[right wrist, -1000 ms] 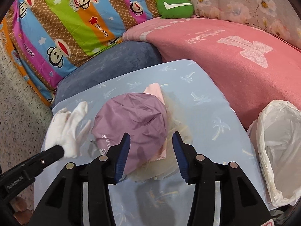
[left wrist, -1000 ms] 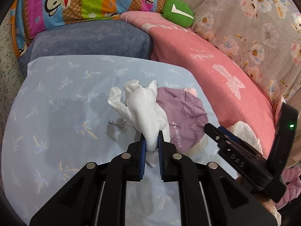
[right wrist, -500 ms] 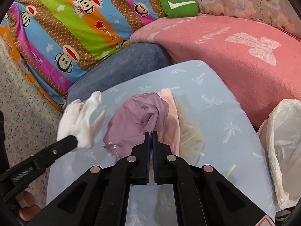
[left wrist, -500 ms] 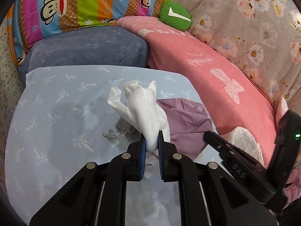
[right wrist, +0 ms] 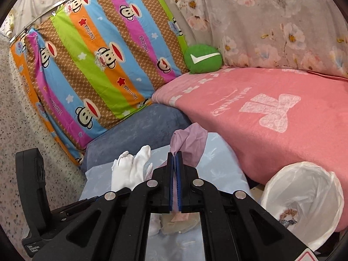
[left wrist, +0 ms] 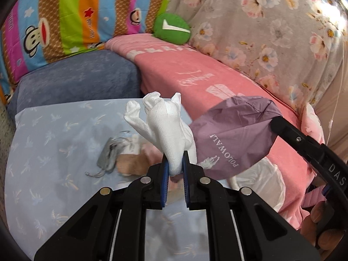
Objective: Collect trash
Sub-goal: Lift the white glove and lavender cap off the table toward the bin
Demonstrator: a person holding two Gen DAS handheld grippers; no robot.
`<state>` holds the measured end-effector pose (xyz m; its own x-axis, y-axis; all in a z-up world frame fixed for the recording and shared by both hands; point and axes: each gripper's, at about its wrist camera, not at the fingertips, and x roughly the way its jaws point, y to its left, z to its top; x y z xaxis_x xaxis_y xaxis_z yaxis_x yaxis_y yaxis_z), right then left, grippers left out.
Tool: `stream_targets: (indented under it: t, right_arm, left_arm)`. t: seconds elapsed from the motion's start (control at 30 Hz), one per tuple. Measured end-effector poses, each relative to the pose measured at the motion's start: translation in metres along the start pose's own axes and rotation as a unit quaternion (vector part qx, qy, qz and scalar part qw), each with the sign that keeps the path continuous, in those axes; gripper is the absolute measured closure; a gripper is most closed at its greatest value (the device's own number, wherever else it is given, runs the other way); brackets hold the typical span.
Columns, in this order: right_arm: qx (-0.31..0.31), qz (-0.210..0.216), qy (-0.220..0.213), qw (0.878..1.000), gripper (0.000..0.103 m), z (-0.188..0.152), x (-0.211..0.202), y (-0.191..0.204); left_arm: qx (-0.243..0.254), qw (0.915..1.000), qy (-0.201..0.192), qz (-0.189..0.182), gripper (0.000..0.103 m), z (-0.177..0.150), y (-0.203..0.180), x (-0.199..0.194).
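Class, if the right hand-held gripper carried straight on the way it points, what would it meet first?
Probably the blue-grey cushion beyond the purple bag it grips, though depth is unclear.

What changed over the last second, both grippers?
The right gripper shut its jaws on the purple bag and lifted it off the blue table, uncovering a grey pouch and tan scrap. The left gripper stayed clamped on the white glove, rising slightly.

A light-blue palm-print table [left wrist: 43,152] carries a grey pouch [left wrist: 108,154] beside pink scraps [left wrist: 139,161].
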<state>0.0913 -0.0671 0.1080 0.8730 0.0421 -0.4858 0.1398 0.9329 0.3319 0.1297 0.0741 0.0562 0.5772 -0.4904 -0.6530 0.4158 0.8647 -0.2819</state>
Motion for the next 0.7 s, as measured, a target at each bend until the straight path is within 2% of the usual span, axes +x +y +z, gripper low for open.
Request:
stream_targets:
  t: [0.37, 0.7]
  right_arm:
    - [0.044, -0.071, -0.04, 0.996, 0.1, 0.009, -0.063, -0.096]
    - [0.083, -0.119, -0.049, 0.988, 0.1, 0.002, -0.09, -0.167]
  left_arm:
    - [0.079, 0.9955, 0.023, -0.048, 0.091, -0.008, -0.095, 0.026]
    - [0.14, 0.9857, 0.058, -0.074, 0.091, -0.023, -0.163, 0.056]
